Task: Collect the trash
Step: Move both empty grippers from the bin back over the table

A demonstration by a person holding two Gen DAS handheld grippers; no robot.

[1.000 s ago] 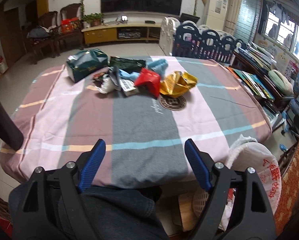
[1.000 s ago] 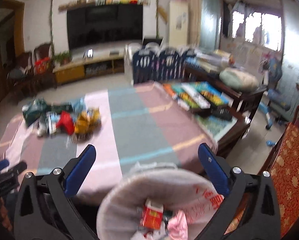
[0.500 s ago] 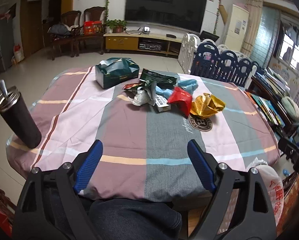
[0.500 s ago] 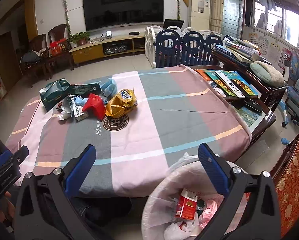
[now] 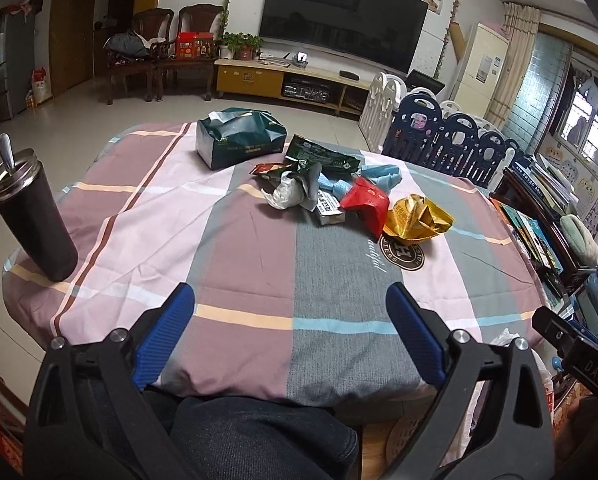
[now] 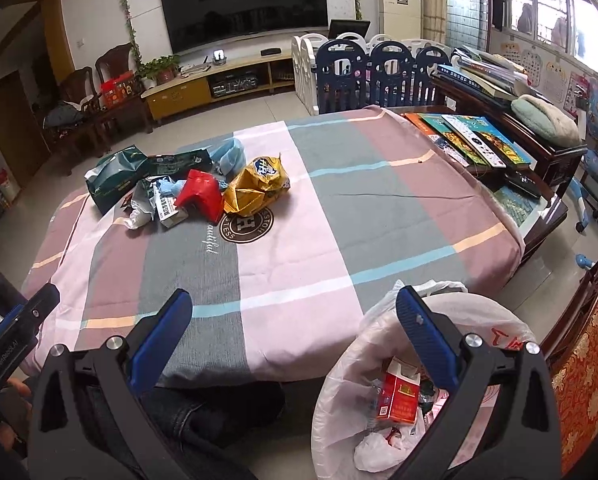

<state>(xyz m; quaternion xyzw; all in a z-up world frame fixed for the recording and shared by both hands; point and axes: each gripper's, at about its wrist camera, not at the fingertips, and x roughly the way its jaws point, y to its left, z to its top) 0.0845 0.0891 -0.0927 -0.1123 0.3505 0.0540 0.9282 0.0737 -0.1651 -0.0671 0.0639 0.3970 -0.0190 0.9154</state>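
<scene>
I sit at a large table (image 5: 259, 312) under a soft woven cloth in blocks of pink, mauve and grey with thin stripes. My knee in dark denim shows below its near edge.

The trash pile (image 5: 339, 196) lies across the cloth, well apart from both of my tools and ahead of them. It forms a loose row running left to right along the far side. From my left gripper (image 5: 291, 336) it sits ahead and slightly right; from my right gripper (image 6: 295, 340) it sits ahead and left. I judge the left hand nearer to it.

A white plastic bin liner (image 6: 495, 320), thin and crinkled, hangs open just under my right gripper, with a red carton (image 6: 399, 396) inside.

In the pile: a dark green glossy tissue box (image 5: 239, 140), a crumpled gold foil bag (image 5: 419, 218), a stiff red packet (image 5: 365, 200).

A tall dark tumbler (image 5: 35, 216) stands upright at the left edge.

My left jaws are opening, with nothing between them. My right jaws stand spread and empty.
</scene>
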